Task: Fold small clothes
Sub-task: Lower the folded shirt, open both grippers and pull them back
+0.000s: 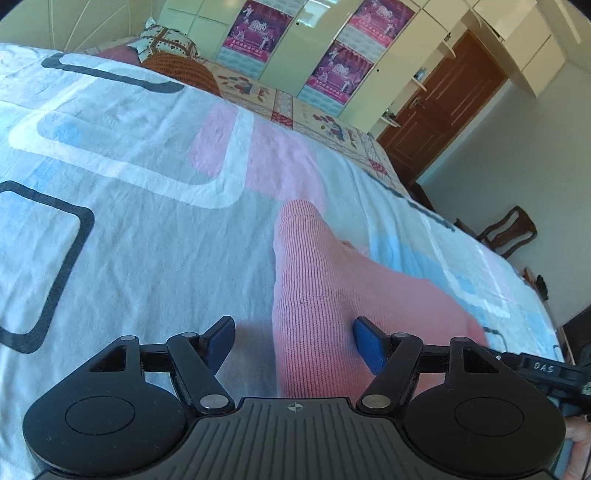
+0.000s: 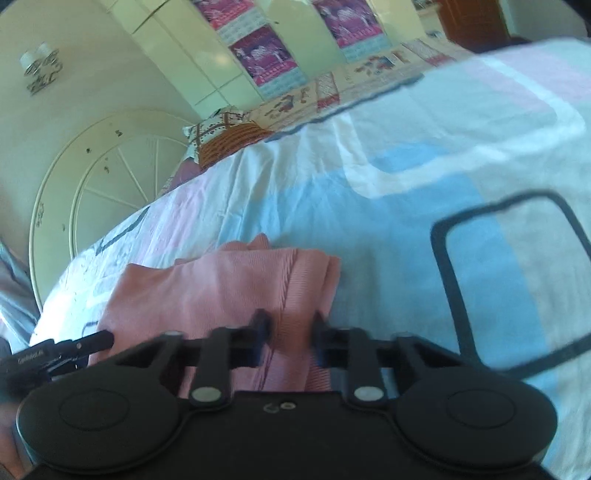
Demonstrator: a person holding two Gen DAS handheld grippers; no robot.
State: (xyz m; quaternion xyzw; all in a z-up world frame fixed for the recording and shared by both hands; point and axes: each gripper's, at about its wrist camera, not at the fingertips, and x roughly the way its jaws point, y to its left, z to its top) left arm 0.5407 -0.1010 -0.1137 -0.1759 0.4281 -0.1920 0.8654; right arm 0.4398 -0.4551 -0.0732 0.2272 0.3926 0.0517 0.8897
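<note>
A pink ribbed knit garment [image 1: 314, 295] lies on the patterned bedsheet [image 1: 129, 229], one long ribbed part stretching away from me. My left gripper [image 1: 295, 339] is open just above it; the blue pads [image 1: 369, 345] straddle the fabric without pinching it. In the right wrist view the same pink garment [image 2: 221, 280] shows folded over, its ribbed hem towards the right. There my right gripper [image 2: 291, 332] is shut on a bunched ridge of this fabric near the hem. The view is motion-blurred. Each gripper's body peeks into the other's view at the edge.
The bedsheet [image 2: 369, 192] spreads wide on all sides. A patterned pillow [image 1: 166, 44] and a quilt [image 1: 295, 107] lie at the far end by a wardrobe with posters [image 1: 255, 26]. A brown door [image 1: 443, 103] and a dark chair [image 1: 509, 232] stand right of the bed. A white headboard [image 2: 92, 177] is on the left.
</note>
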